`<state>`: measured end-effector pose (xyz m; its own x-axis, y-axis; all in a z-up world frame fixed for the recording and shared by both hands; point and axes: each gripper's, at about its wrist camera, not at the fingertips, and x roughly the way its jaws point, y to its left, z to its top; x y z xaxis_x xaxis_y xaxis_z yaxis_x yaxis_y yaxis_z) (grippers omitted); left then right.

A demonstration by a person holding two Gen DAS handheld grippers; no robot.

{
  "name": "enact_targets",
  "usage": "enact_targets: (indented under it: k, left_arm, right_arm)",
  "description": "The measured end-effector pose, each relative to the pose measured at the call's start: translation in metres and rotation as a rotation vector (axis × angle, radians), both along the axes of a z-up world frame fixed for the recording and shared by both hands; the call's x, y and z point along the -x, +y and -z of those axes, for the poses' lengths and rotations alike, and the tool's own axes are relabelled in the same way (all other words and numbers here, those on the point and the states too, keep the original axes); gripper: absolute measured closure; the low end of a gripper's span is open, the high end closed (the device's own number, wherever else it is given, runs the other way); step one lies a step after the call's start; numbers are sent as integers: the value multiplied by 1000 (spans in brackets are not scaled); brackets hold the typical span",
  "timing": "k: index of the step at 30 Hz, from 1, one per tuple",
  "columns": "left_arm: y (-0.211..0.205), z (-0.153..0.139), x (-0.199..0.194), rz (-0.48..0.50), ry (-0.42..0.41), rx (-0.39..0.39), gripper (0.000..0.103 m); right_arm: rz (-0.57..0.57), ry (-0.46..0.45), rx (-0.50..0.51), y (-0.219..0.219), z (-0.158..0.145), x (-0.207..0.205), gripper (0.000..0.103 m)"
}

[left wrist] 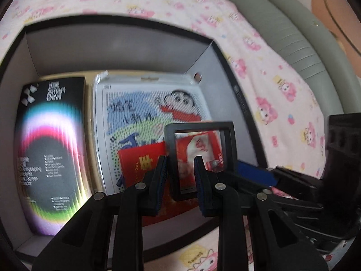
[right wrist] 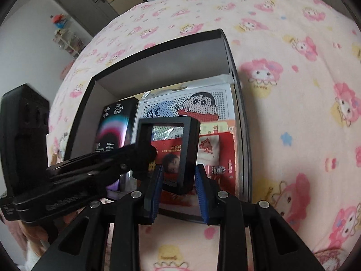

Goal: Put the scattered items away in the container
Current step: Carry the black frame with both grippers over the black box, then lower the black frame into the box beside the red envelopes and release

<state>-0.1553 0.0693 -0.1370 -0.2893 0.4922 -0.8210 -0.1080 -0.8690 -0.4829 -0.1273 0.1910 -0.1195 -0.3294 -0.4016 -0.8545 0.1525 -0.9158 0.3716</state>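
Note:
A square black frame [left wrist: 198, 126] [right wrist: 167, 120] with a clear film window hangs just over the near end of an open black box [left wrist: 112, 20] [right wrist: 158, 45] with grey inner walls. My left gripper [left wrist: 180, 160] [right wrist: 142, 160] is shut on the frame's left side. My right gripper [right wrist: 179, 169] [left wrist: 257, 169] is shut on its lower right part, with the blue pads against both edges. Inside the box lie a black carton with a rainbow ring [left wrist: 49, 146] [right wrist: 115, 126], a cartoon peg picture [left wrist: 140, 108] [right wrist: 203, 103] and red packets [left wrist: 140, 162] [right wrist: 223, 149].
The box rests on a bed with a pink cartoon sheet [left wrist: 282, 103] [right wrist: 293, 113]. A grey-green padded headboard [left wrist: 282, 33] runs along the far right in the left wrist view. A grey cabinet [right wrist: 85, 4] and a small shelf [right wrist: 67, 40] stand beyond the bed. A hand [right wrist: 33, 232] holds the left gripper.

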Motion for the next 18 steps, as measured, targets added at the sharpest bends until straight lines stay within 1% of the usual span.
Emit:
enact_targets:
  k: [5, 8, 11, 14, 16, 18]
  left_arm:
    - [2, 13, 3, -1, -48, -5, 80]
    - [6, 19, 4, 6, -73, 24, 80]
    - [9, 22, 3, 16, -72, 41, 80]
    - [8, 19, 2, 14, -65, 22, 80]
    - [3, 15, 2, -1, -46, 8, 80]
    - [-2, 14, 5, -26, -41, -8, 79]
  right_arm:
    - [-38, 2, -74, -10, 2, 3, 76]
    - [-63, 1, -101, -14, 3, 2, 76]
    - [-94, 5, -125, -17, 5, 3, 77]
    - [-92, 1, -104, -14, 5, 4, 77]
    - [-61, 2, -75, -9, 1, 5, 77]
    - [-29, 38, -61, -4, -7, 5, 77]
